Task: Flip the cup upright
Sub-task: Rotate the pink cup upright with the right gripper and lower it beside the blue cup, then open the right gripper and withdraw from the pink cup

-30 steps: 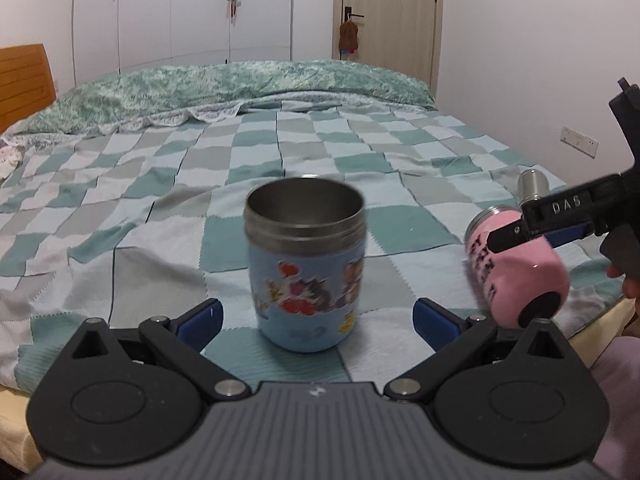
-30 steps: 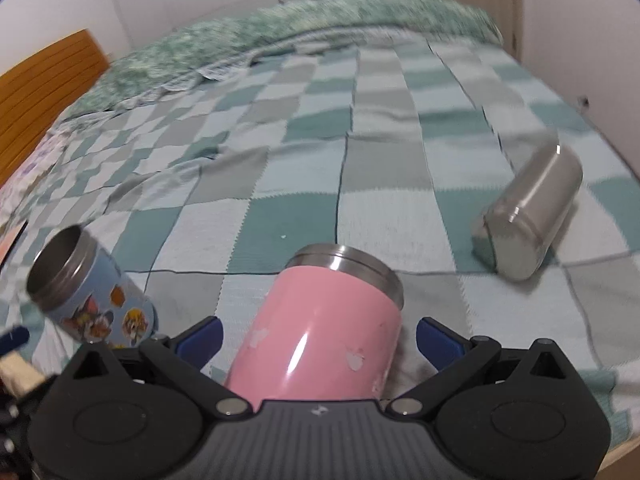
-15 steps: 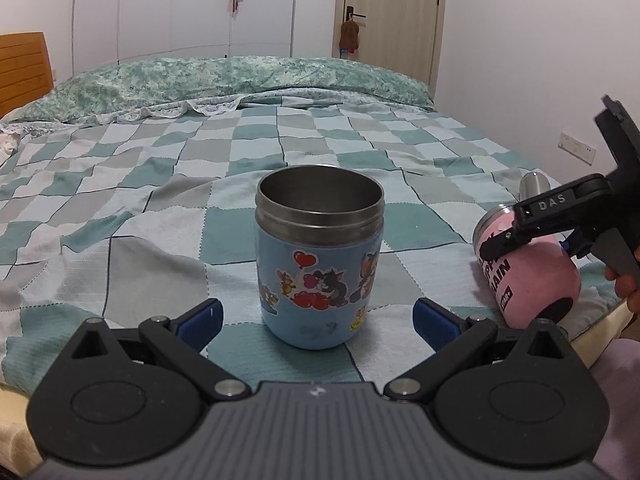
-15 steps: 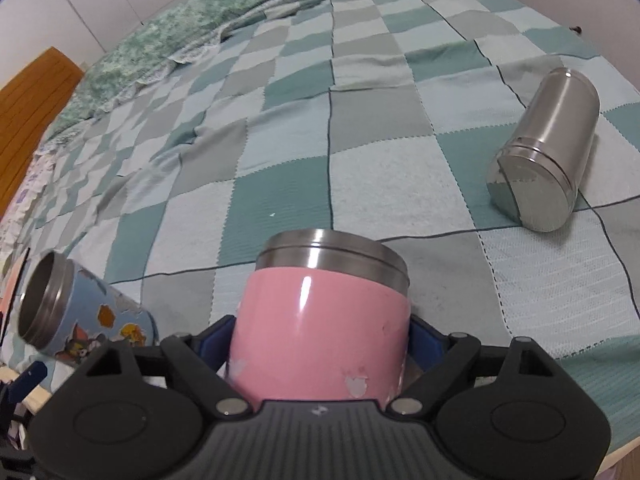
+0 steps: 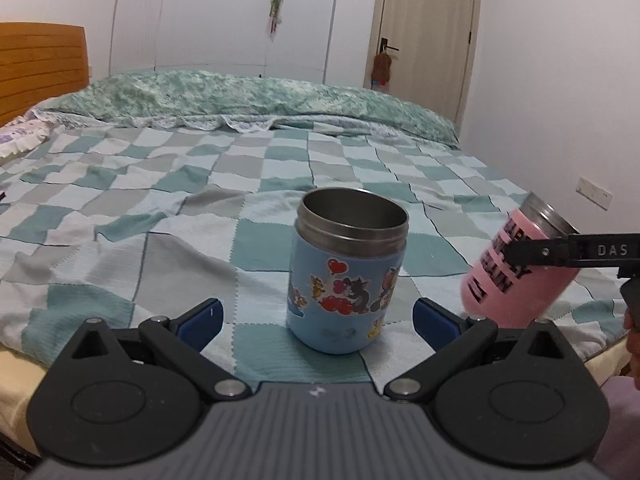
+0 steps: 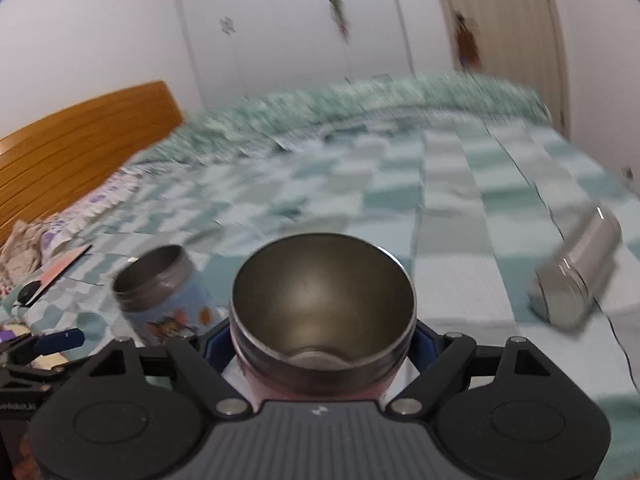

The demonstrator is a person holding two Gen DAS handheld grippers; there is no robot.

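Observation:
A blue cartoon cup (image 5: 348, 272) stands upright on the checked bedspread (image 5: 160, 208), just beyond my open, empty left gripper (image 5: 316, 316). It also shows in the right wrist view (image 6: 168, 292). My right gripper (image 6: 320, 340) is shut on the pink cup (image 5: 516, 272). The pink cup is tilted, mouth up and leaning away, lifted near the bed's right edge. In the right wrist view I look into its steel mouth (image 6: 324, 300).
A plain steel cup (image 6: 576, 276) lies on its side on the bedspread at the right. A wooden headboard (image 6: 80, 148) and rumpled bedding are at the left. A wall and door stand behind the bed.
My right gripper closed on the lying pink cup, lifted it and tipped its mouth upward. My left gripper backed off slightly from the blue cup, which stayed upright.

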